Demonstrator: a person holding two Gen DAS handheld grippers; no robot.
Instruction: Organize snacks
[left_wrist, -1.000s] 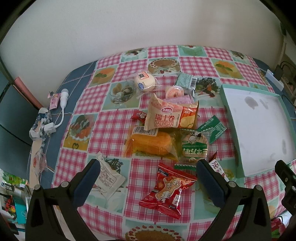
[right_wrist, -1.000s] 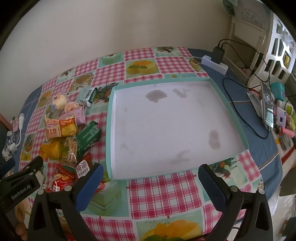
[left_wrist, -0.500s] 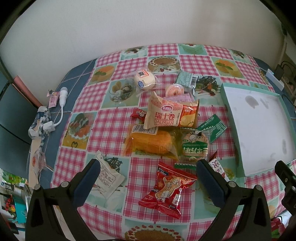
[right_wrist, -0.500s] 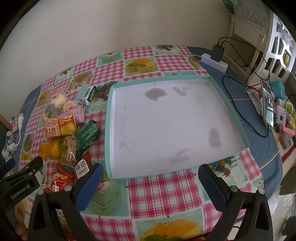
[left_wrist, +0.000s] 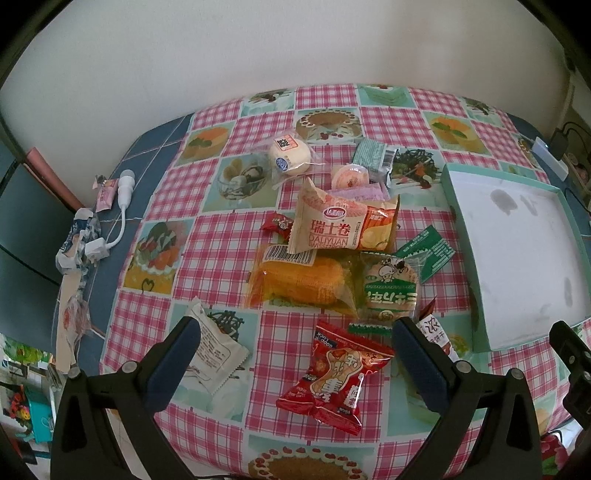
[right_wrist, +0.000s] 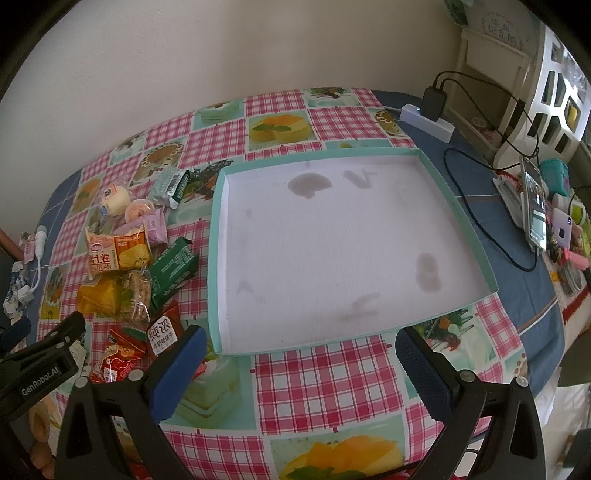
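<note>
Mostly, the checkered tablecloth (right_wrist: 317, 376) with food pictures fills both views, pink and white squares over a blue table. On it lies the shallow tray (right_wrist: 218, 258) with a teal rim and a white floor (some grey stains are on the floor), and nothing is inside it. The snacks are all in a loose pile to the left of the tray, on the cloth, none of them touching the grippers.

The left gripper (left_wrist: 295, 354) hangs above the near edge of the pile, its jaws wide apart and holding nothing. Between its blue pads, lower down on the cloth, lies the red peanut packet (left_wrist: 334, 376). Just beyond it are the orange corn pack (left_wrist: 299, 280) and the green-lettered biscuit pack (left_wrist: 389, 291), side by side and touching. The Swiss roll bag (left_wrist: 343, 229) rests partly over the corn pack. A white sachet (left_wrist: 216, 349) lies apart on the left, near the left pad.

The right gripper (right_wrist: 299, 362) is over the near rim of the tray, jaws also spread wide and empty.

Farther back sit the round white bun (left_wrist: 290, 157), the small pink jelly cup (left_wrist: 349, 175) and a small red candy (left_wrist: 277, 223).
</note>
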